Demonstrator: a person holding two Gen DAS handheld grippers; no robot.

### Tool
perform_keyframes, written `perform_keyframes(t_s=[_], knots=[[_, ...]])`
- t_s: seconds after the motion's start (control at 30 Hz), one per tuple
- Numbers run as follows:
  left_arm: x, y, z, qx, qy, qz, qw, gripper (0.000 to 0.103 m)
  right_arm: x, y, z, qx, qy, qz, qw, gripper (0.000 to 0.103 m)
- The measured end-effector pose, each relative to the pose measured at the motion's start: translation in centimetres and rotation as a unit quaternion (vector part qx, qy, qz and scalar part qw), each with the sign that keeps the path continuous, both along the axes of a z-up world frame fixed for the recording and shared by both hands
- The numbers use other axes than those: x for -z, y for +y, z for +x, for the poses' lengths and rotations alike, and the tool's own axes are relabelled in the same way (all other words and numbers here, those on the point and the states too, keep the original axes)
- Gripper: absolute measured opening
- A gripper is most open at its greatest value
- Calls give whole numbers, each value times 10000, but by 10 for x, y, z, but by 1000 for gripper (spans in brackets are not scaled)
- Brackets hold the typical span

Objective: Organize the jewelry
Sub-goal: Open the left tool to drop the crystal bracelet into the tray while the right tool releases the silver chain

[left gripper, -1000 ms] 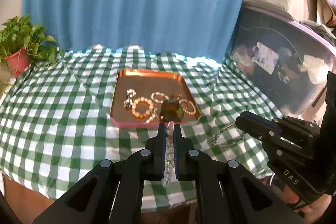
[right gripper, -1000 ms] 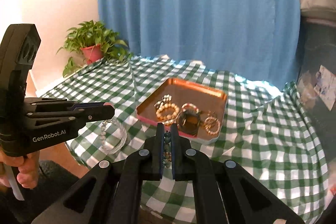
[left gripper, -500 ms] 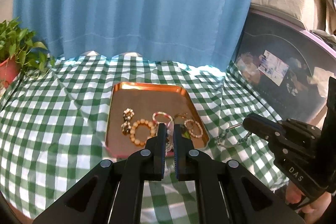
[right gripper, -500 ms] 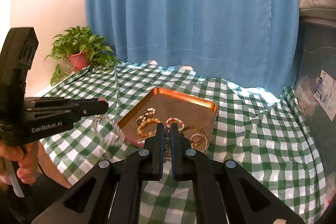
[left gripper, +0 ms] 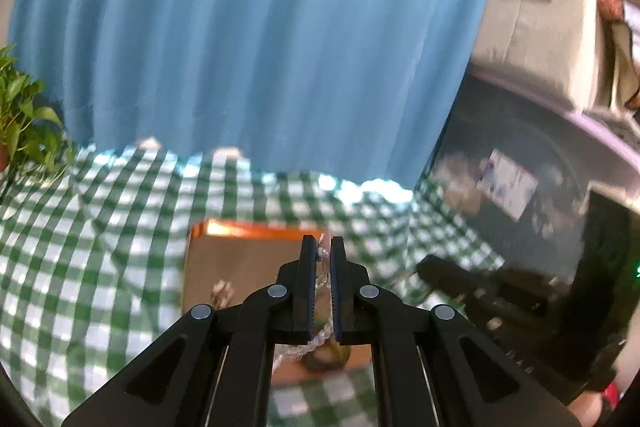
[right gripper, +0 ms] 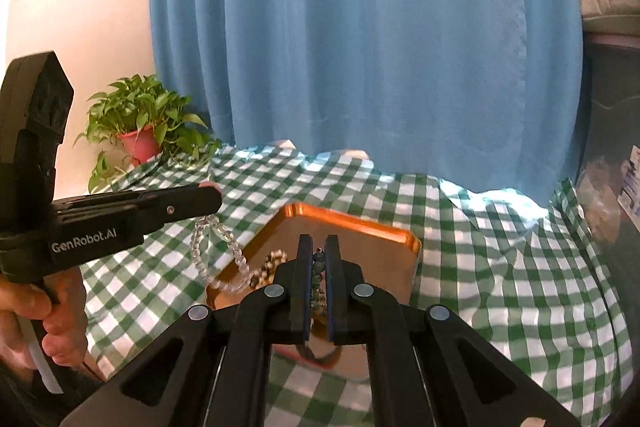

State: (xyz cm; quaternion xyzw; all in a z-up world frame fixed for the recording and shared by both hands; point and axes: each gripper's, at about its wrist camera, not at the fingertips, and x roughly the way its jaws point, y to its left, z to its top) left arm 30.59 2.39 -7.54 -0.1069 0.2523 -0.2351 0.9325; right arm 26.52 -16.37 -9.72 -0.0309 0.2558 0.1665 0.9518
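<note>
Left gripper: we see it clamped on a clear bead bracelet hanging over the copper tray.
Right gripper: clamped on a dark bead bracelet, above the tray.

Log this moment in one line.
left tongs: shut on clear bracelet | right tongs: shut on dark bracelet | both over tray

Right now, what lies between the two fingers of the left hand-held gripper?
A clear bead bracelet is pinched in the left hand-held gripper. The right wrist view shows it best: its loop hangs from the tip beside the copper tray.
</note>
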Motion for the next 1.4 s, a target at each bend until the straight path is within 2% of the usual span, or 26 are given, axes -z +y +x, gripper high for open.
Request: perform_keyframes(t_s=[0.1, 0.37, 0.43, 0.5, 0.6, 0.7, 0.8, 0.93, 1.13, 1.2, 1.27, 1.3, 1.33, 1.37, 1.4], knots=[[8, -8, 17, -73, -66, 225, 9997, 7, 8, 2, 16, 15, 60, 202, 9998, 4], [66, -18, 69, -83, 483, 475, 9977, 7, 51, 4, 53, 0, 337, 207, 9992, 4], [78, -18, 82, -21, 617, 426, 9972, 7, 61, 0, 66, 4, 532, 394, 9978, 4], [84, -13, 91, 14, 655, 244, 9976, 7, 64, 3, 72, 16, 522, 357, 9980, 4], [96, -6, 104, -97, 816, 205, 9964, 7, 67, 8, 81, -31, 503, 435, 9978, 4], [117, 0, 118, -333, 1112, 413, 9924, 7, 82, 10, 95, 41, 721, 534, 9960, 4], [141, 6, 129, -485, 1453, 560, 9866, 7, 103, 12, 106, 144, 1019, 370, 9940, 4], [161, 3, 135, -602, 1678, 1085, 9780, 7, 127, 4, 117, 454, 1452, 133, 9883, 4], [164, -5, 129, -596, 1574, 1458, 9749, 7, 143, -10, 120, 819, 1731, -6, 9815, 5], [163, -8, 127, -548, 1566, 1565, 9736, 7, 147, -12, 121, 875, 1855, 107, 9787, 7], [160, -11, 122, -571, 1548, 1710, 9714, 18, 149, -14, 121, 927, 1930, 182, 9766, 19], [157, -13, 117, -603, 1537, 1756, 9705, 26, 148, -15, 120, 968, 1907, 228, 9766, 39], [154, -14, 113, -607, 1502, 1772, 9708, 48, 146, -16, 116, 940, 1854, 318, 9776, 54], [149, -15, 106, -611, 1415, 1771, 9720, 67, 143, -16, 112, 915, 1821, 380, 9783, 55], [142, -18, 95, -648, 1243, 1779, 9740, 71, 140, -15, 107, 929, 1799, 402, 9785, 55]])
